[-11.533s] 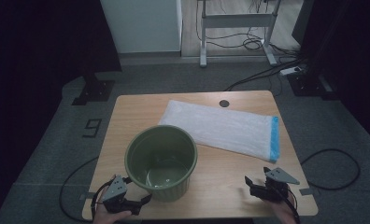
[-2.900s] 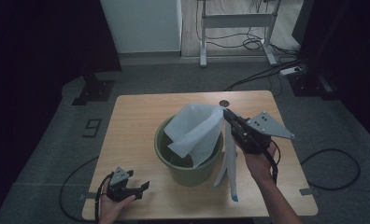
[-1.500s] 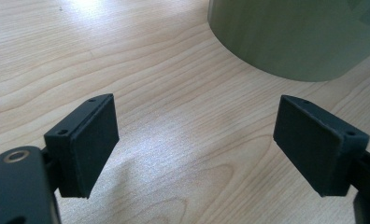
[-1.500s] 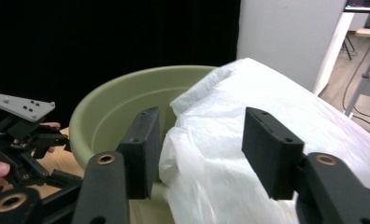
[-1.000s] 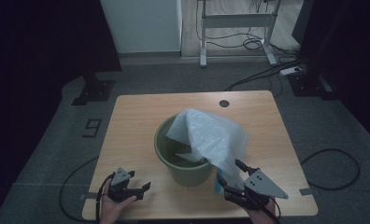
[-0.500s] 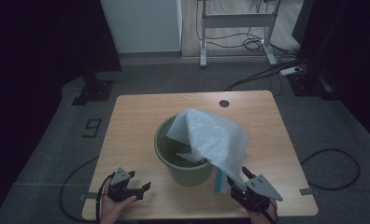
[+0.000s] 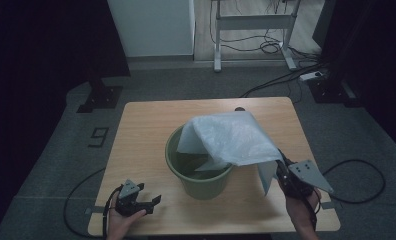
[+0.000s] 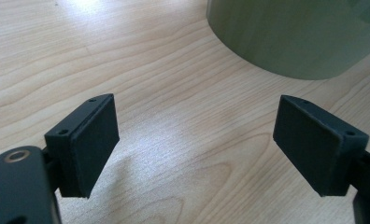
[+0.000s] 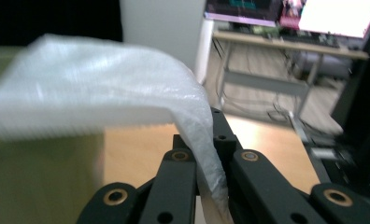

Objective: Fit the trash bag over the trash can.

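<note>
- Step in hand: a translucent bin liner point(image 7: 233, 137) is being fitted to the green bucket point(image 7: 198, 172). The liner is draped over the bucket's far and right rim, with one flap hanging down outside the right wall.
- Right gripper point(image 7: 286, 175): placed just right of the bucket. Its jaws have just been closing and are now clamped together on the liner's hanging edge point(image 9: 206, 163), as seen in the right gripper view.
- Left gripper point(image 7: 153, 200): rested on the table point(image 7: 146, 125) near the bucket's front-left base. Its jaws are spread wide, and nothing is held between the pads point(image 8: 92, 140).
- Next move, as judged: the pinched edge is to be lifted and drawn outward so that the mouth of the liner is opened over the rim; the free gripper is likely needed for the opposite edge.
- Edges and room: bare tabletop is available left of and beyond the bucket. The right gripper is close to the table's right front corner, so little margin is left there.
</note>
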The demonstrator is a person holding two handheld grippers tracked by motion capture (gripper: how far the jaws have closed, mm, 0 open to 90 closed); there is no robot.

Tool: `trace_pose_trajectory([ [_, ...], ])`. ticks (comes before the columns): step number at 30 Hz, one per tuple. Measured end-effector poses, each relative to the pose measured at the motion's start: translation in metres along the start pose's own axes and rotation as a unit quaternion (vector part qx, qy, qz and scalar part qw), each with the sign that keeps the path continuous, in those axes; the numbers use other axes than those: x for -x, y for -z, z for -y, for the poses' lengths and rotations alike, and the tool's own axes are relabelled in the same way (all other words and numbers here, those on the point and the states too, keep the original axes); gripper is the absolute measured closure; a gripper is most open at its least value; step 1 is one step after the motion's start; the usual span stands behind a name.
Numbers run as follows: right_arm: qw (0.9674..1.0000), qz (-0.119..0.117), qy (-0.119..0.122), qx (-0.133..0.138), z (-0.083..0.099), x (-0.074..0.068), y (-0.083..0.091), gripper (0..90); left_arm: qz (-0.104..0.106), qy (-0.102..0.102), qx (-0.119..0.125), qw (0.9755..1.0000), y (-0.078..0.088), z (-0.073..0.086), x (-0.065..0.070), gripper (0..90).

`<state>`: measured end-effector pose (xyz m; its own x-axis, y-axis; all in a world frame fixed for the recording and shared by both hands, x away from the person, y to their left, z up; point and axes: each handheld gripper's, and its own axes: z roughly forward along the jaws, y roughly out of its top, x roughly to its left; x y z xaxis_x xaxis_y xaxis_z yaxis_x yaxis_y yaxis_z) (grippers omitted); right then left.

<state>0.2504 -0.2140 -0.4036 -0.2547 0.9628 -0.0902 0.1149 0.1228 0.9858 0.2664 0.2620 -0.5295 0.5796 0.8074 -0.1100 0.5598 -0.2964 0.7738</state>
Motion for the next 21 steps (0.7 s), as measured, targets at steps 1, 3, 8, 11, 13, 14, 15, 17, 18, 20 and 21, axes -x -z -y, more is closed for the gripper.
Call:
trace_pose_trajectory([
  [1,0.9999,-0.005,-0.001,0.009,-0.009,0.0,0.0,88.9,0.0,0.0,0.002,1.0,0.001,-0.001,0.001,13.8],
  [3,0.9996,-0.014,-0.006,0.025,-0.024,-0.001,0.0,88.9,0.001,-0.001,0.006,1.0,0.002,-0.002,0.001,13.8],
  [8,0.9968,-0.039,-0.006,0.07,-0.065,-0.011,0.003,88.9,0.002,0.004,0.016,0.9999,0.006,-0.003,0.0,13.8],
  [11,0.9943,-0.058,0.005,0.09,-0.08,-0.024,0.006,88.9,0.004,0.008,0.022,0.9997,0.007,-0.004,-0.001,13.8],
  [13,0.9932,-0.072,0.012,0.091,-0.084,-0.034,0.006,88.9,0.006,0.011,0.025,0.9996,0.008,-0.004,-0.001,13.8],
  [14,0.9924,-0.083,0.019,0.089,-0.084,-0.042,0.005,88.9,0.006,0.011,0.026,0.9996,0.009,-0.004,0.0,13.8],
  [15,0.992,-0.09,0.025,0.085,-0.083,-0.049,0.004,88.8,0.007,0.011,0.027,0.9996,0.009,-0.005,0.0,13.8],
  [17,0.9913,-0.1,0.04,0.076,-0.078,-0.059,0.0,88.8,0.007,0.01,0.028,0.9995,0.009,-0.005,0.0,13.8],
  [18,0.991,-0.106,0.046,0.068,-0.073,-0.065,-0.003,88.8,0.007,0.01,0.028,0.9995,0.01,-0.005,0.0,13.8],
  [20,0.9908,-0.113,0.053,0.051,-0.065,-0.072,-0.01,88.6,0.008,0.011,0.03,0.9995,0.01,-0.005,-0.001,13.8],
  [21,0.991,-0.114,0.055,0.045,-0.061,-0.074,-0.012,88.7,0.008,0.012,0.031,0.9994,0.011,-0.005,-0.002,13.8],
])
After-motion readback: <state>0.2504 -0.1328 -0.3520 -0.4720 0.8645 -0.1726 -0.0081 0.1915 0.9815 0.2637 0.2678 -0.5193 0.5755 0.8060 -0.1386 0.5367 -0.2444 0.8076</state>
